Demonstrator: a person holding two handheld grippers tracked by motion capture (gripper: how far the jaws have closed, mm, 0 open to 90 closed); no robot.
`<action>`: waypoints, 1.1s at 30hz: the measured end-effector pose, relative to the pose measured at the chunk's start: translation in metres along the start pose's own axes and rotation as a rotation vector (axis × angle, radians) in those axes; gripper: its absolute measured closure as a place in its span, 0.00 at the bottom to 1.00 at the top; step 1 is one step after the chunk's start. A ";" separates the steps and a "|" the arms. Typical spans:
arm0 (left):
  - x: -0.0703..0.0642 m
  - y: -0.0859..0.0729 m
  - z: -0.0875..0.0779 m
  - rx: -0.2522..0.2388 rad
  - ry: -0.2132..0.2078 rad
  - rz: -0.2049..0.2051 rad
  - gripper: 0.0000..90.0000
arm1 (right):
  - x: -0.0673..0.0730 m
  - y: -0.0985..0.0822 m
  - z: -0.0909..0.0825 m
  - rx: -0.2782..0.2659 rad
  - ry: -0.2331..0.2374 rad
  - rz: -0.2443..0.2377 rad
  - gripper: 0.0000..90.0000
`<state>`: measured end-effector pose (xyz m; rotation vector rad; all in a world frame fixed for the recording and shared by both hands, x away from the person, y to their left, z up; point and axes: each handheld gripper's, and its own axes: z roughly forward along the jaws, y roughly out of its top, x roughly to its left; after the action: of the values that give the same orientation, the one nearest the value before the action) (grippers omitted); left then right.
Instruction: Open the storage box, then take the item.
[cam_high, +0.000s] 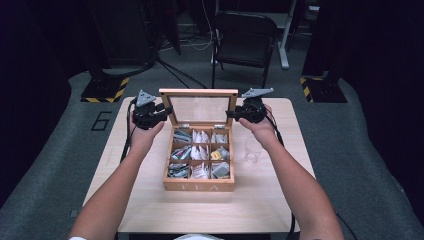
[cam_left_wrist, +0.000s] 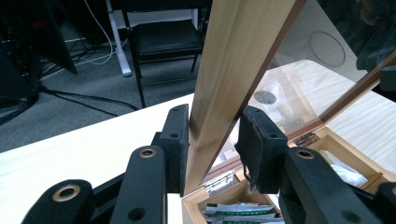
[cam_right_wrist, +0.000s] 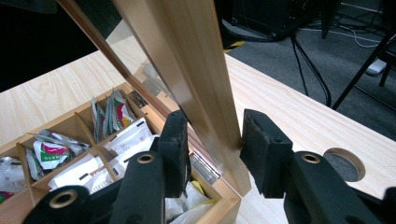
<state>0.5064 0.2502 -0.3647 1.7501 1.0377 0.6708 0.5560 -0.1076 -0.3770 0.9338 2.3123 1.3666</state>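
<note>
A wooden tea box (cam_high: 198, 186) stands in the middle of the table with its glass-paned lid (cam_high: 198, 92) upright. Several compartments hold tea bags (cam_high: 200, 152). My left gripper (cam_high: 167, 111) is at the lid's left edge. In the left gripper view the lid's wooden frame (cam_left_wrist: 233, 56) runs between the jaws of that gripper (cam_left_wrist: 212, 135), which are shut on it. My right gripper (cam_high: 231, 114) is at the lid's right edge. In the right gripper view that gripper (cam_right_wrist: 215, 140) is shut on the frame (cam_right_wrist: 187, 51) just above the hinge.
A clear glass (cam_high: 252, 150) stands on the table to the right of the box. The light wooden table (cam_high: 150, 200) has a round cable hole (cam_right_wrist: 343, 164) near its far right corner. A black folding chair (cam_high: 245, 37) stands beyond the table.
</note>
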 end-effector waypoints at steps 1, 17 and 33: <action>0.000 0.000 0.000 0.001 -0.001 -0.002 0.71 | 0.000 -0.001 0.001 0.004 -0.001 0.008 0.68; 0.001 0.000 0.003 0.013 0.005 -0.004 0.66 | -0.005 -0.002 0.007 0.011 0.000 0.009 0.69; -0.002 -0.005 -0.004 0.037 -0.005 0.003 0.65 | -0.006 -0.002 0.008 0.012 -0.001 0.027 0.70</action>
<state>0.5008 0.2511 -0.3683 1.7848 1.0505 0.6524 0.5642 -0.1070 -0.3828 0.9716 2.3177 1.3645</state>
